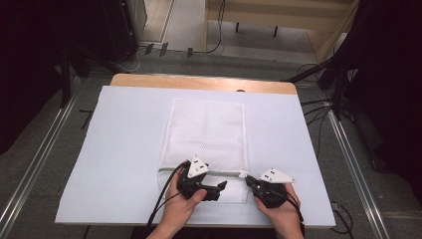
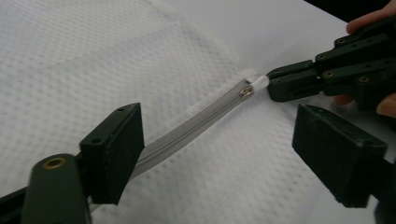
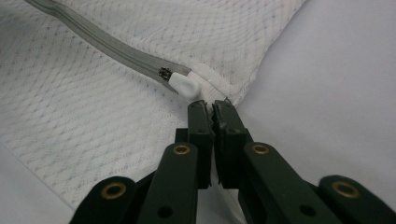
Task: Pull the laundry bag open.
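Dim room, grey carpet floor (image 1: pixel 45 164) with metal rails along both sides and cables trailing at 12 and 3 o'clock. Wooden desk (image 1: pixel 199 82), most of its top covered by a matte white sheet (image 1: pixel 119 149).

White mesh bag (image 1: pixel 209 134) lay flat at the sheet's centre, rectangular, long axis running 12 to 6 o'clock. Fabric was a fine honeycomb net, soft, slightly rumpled. A grey zipper (image 1: pixel 219 173) crossed the bag near its 6 o'clock end; tape smooth, flat, ribbed along its length. At the zipper's 3 o'clock end sat a small metal slider (image 2: pixel 245 91) with a white rounded tab (image 3: pixel 184 85), plastic or rubber by its look.

Left gripper (image 1: pixel 219 188), held in the person's left hand (image 1: pixel 181 206), rested over the bag's 6 o'clock edge; its black block-shaped jaws stood spread wide, zipper tape passing between them untouched in the left gripper view.

Right gripper (image 1: pixel 249 180), in the right hand (image 1: pixel 278 209), sat at the bag's 4 o'clock corner. Jaws pressed together, tips nipping a bit of white material right at the tab; whether tab or bag hem, could not tell.
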Tool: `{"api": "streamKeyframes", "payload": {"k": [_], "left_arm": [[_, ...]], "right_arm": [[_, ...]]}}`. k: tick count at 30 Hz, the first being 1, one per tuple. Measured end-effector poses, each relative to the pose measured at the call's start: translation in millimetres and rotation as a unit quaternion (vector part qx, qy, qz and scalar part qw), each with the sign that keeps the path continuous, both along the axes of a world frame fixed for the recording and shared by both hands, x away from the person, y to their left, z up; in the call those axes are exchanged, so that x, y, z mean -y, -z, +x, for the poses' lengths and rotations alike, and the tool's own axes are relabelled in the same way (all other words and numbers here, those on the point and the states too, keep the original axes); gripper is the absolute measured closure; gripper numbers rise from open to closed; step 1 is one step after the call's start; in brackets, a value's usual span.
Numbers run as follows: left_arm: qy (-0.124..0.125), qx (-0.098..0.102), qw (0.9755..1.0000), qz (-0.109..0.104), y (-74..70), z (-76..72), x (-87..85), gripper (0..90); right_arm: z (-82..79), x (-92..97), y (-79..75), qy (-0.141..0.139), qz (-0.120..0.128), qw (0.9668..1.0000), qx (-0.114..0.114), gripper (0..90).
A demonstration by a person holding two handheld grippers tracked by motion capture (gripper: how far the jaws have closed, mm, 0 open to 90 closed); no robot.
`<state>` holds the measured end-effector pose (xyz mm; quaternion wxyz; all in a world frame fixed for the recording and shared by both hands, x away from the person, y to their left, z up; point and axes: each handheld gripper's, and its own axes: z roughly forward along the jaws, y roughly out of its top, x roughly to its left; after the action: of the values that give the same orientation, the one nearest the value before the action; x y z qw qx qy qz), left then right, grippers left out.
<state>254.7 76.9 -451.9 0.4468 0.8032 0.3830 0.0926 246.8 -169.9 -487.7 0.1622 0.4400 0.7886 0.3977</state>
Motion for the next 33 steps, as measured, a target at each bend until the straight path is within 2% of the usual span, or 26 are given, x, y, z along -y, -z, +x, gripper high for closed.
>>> {"api": "streamKeyframes", "payload": {"k": [1,2,3,4,6,7,9,12,15,18,19,21,22,23,24,26,28,29,32,33], "left_arm": [[0.008,-0.005,0.9999,-0.005,1.1,0.8,4.8,21.5],[0.004,-0.008,1.0000,0.000,1.8,1.4,9.6,26.8],[0.001,-0.011,0.9999,0.007,2.9,1.7,14.5,37.8],[0.003,-0.014,0.9998,0.014,3.6,2.1,17.4,44.9],[0.006,-0.026,0.9995,0.017,6.5,4.9,23.8,53.3],[0.004,-0.044,0.9990,0.009,9.6,9.0,27.4,59.8],[0.002,-0.058,0.9983,-0.002,11.9,12.5,28.4,63.6],[0.005,-0.066,0.9978,-0.009,12.6,13.8,28.7,65.8],[0.011,-0.062,0.9980,0.000,13.2,13.6,28.5,66.7],[0.013,-0.059,0.9981,0.002,13.3,13.7,27.5,65.8],[0.019,-0.059,0.9980,-0.009,12.0,13.4,24.9,63.8],[0.022,-0.060,0.9978,-0.017,9.5,13.2,21.7,63.7],[0.022,-0.060,0.9978,-0.017,9.5,13.2,21.7,66.1],[0.022,-0.061,0.9974,-0.031,7.4,13.6,18.4,70.2],[0.022,-0.061,0.9974,-0.031,7.4,13.6,18.4,72.0],[0.022,-0.059,0.9969,-0.047,3.8,13.9,15.0,73.4],[0.021,-0.055,0.9970,-0.050,2.5,13.8,13.6,73.8],[0.016,-0.055,0.9965,-0.061,0.5,14.1,10.9,73.9],[0.015,-0.060,0.9961,-0.063,0.2,15.7,9.1,75.6],[0.015,-0.070,0.9958,-0.058,2.2,17.3,9.3,76.2]], "right_arm": [[-0.2,0.0,-0.1,0.000,-0.001,1.0000,0.001,88.7],[-0.3,-0.1,-0.1,-0.001,0.001,1.0000,0.002,89.2],[-0.5,0.5,-0.4,-0.001,0.004,1.0000,0.002,89.4],[-0.8,1.1,-0.8,-0.001,0.009,1.0000,0.001,89.5],[-2.0,1.8,-1.7,-0.001,0.019,0.9998,0.004,89.7],[-4.4,0.9,-4.2,-0.006,0.026,0.9995,0.014,89.8],[-7.7,-1.3,-8.5,-0.016,0.031,0.9990,0.030,89.8],[-11.3,-4.6,-13.2,-0.022,0.034,0.9983,0.042,89.9],[-15.2,-9.8,-19.4,-0.033,0.047,0.9964,0.062,90.0],[-16.4,-12.1,-21.4,-0.040,0.052,0.9955,0.068,90.0],[-17.0,-13.6,-22.5,-0.043,0.050,0.9951,0.074,90.0],[-17.6,-14.0,-22.6,-0.045,0.050,0.9950,0.074,90.0],[-17.6,-14.0,-22.6,-0.045,0.050,0.9950,0.074,90.0],[-17.6,-14.1,-21.5,-0.046,0.042,0.9950,0.078,90.0],[-17.6,-14.1,-21.5,-0.046,0.042,0.9950,0.078,90.0],[-17.1,-14.3,-21.0,-0.047,0.043,0.9950,0.076,90.0],[-16.9,-14.7,-21.2,-0.048,0.041,0.9949,0.078,90.0],[-16.9,-14.8,-21.2,-0.048,0.040,0.9950,0.078,90.0],[-16.8,-14.5,-20.8,-0.047,0.040,0.9951,0.077,90.0],[-16.5,-14.1,-20.6,-0.047,0.042,0.9951,0.076,90.0]]}}
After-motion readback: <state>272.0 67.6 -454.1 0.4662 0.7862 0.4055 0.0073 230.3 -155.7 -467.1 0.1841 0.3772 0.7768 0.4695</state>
